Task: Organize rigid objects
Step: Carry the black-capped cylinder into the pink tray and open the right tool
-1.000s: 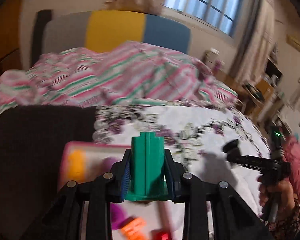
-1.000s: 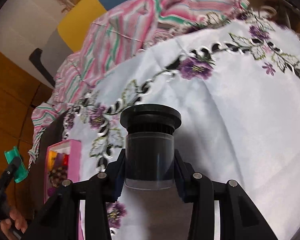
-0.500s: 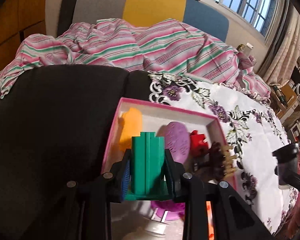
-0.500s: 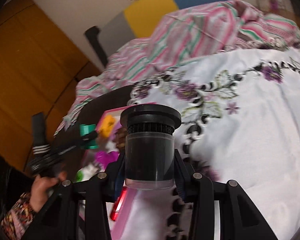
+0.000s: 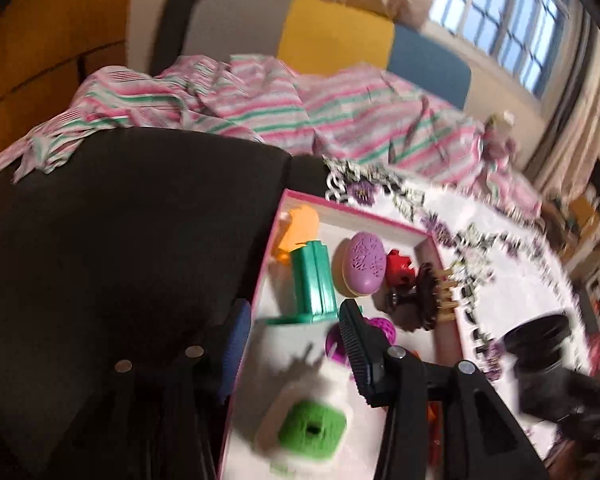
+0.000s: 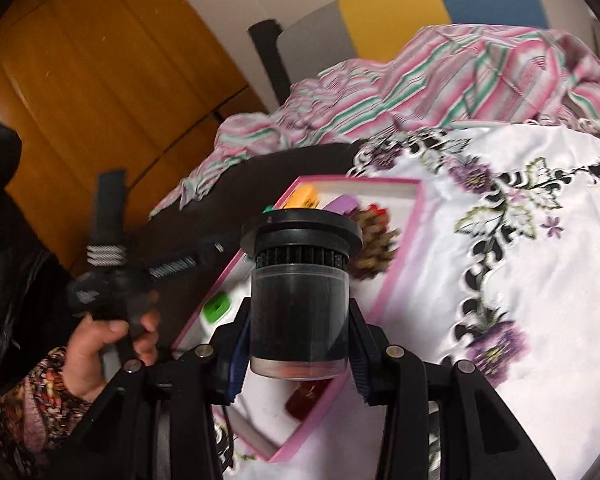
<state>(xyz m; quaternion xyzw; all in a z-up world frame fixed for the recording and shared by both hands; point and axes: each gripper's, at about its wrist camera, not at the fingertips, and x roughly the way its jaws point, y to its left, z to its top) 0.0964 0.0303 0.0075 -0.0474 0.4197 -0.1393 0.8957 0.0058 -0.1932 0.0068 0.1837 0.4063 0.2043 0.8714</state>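
The green block [image 5: 314, 280] stands in the pink box [image 5: 356, 210] before the left gripper's [image 5: 292, 344] wide jaws, while the right gripper [image 6: 298, 344] grips the black jar [image 6: 299, 292], not yet boxed.

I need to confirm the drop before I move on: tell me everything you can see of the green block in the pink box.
The green block looks like hard plastic, teal-green: a tall ribbed column on a wider flat base. It stands upright on the white floor of the pink box, near the left wall, with the orange piece behind it and the purple oval case to its right. The left hand-held gripper is open, its fingers apart and clear of the block.
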